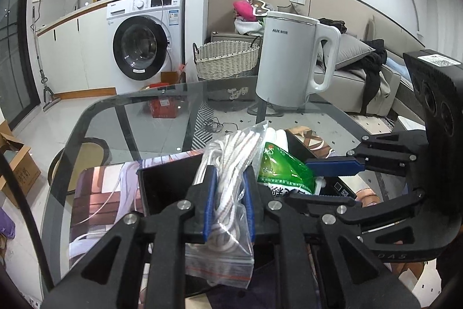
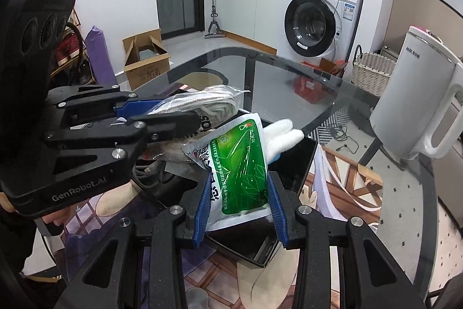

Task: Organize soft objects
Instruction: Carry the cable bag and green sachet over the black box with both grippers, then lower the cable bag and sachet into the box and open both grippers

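My left gripper (image 1: pixel 230 178) is shut on a clear zip bag of white rope (image 1: pixel 231 164) and holds it over a black box (image 1: pixel 165 184) on the table. It also shows in the right wrist view (image 2: pixel 162 113) at left, with the rope bag (image 2: pixel 208 100). My right gripper (image 2: pixel 238 184) is shut on a green and white pouch (image 2: pixel 240 161) above the same black box (image 2: pixel 292 161). A white glove (image 2: pixel 282 132) lies behind the pouch. In the left wrist view the right gripper (image 1: pixel 318 181) holds the green pouch (image 1: pixel 282 167) beside the rope bag.
A white kettle (image 1: pixel 292 60) stands on the glass table (image 1: pixel 144 118) at the far side. A printed mat (image 1: pixel 101 193) lies under the box. A wicker basket (image 1: pixel 228 58), a washing machine (image 1: pixel 144 39) and a cardboard box (image 2: pixel 146 60) stand on the floor beyond.
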`<move>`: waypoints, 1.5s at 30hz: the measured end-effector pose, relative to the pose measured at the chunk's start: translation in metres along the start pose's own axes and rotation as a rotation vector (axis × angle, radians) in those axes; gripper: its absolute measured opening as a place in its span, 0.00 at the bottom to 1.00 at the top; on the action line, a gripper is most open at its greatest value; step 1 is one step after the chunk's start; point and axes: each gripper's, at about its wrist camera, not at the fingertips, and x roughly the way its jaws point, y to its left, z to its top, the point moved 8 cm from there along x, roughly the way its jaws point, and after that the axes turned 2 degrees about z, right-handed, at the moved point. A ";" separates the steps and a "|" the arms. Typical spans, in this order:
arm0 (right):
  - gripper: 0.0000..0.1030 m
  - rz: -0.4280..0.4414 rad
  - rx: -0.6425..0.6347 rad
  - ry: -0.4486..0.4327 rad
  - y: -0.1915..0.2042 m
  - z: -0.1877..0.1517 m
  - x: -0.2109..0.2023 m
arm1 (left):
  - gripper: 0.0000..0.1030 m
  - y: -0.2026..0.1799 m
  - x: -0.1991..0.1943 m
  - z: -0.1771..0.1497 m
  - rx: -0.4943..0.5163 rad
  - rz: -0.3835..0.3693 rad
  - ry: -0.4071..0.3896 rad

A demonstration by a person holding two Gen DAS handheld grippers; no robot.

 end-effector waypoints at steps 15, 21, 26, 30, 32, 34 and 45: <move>0.36 0.025 0.009 0.051 -0.003 0.000 0.014 | 0.17 -0.003 0.015 -0.011 0.006 -0.021 0.030; 0.40 0.020 0.012 0.045 -0.002 -0.001 0.012 | 0.19 -0.002 0.016 -0.014 0.000 -0.014 0.026; 0.53 0.009 0.009 -0.002 -0.002 0.000 0.000 | 0.20 -0.004 0.015 -0.015 0.010 -0.003 0.025; 0.55 -0.003 0.009 -0.028 -0.004 -0.002 -0.013 | 0.22 -0.006 0.014 -0.017 0.021 0.016 0.017; 0.56 -0.002 0.012 -0.033 -0.005 -0.005 -0.018 | 0.27 -0.009 0.013 -0.017 0.029 0.021 0.016; 0.62 -0.012 0.016 -0.045 -0.007 -0.007 -0.024 | 0.46 -0.012 0.012 -0.018 0.038 0.015 0.019; 0.82 -0.023 0.035 -0.129 -0.014 -0.014 -0.055 | 0.88 -0.016 -0.006 -0.020 0.033 0.071 0.019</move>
